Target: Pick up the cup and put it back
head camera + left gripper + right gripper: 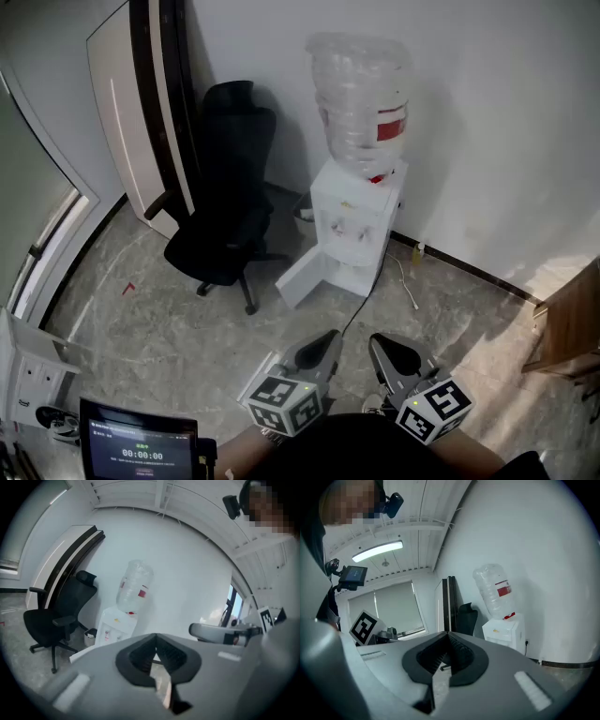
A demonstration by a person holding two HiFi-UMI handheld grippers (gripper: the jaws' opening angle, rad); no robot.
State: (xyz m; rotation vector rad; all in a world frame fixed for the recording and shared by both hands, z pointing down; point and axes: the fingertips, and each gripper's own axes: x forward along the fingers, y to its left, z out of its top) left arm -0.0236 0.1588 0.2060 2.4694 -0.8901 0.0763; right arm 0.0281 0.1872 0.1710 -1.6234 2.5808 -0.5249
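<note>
The only thing you can read is on the screen (141, 455) at the lower left of your head view: white digits, 00:00:00. The small green line above them and the faint line below are too small to make out. The bottle (361, 103) on the dispenser (352, 220) carries a red label (392, 124), but its print is blurred in all three views. Your left cube (286, 403) and right cube (433, 410) bear black-and-white square markers, not letters.

Left gripper (156, 640): jaws together at the tips, nothing between. Far: water dispenser (116, 626) with bottle (134, 585) on top. Black office chair (56, 616) left; right gripper (194, 630) right.
</note>
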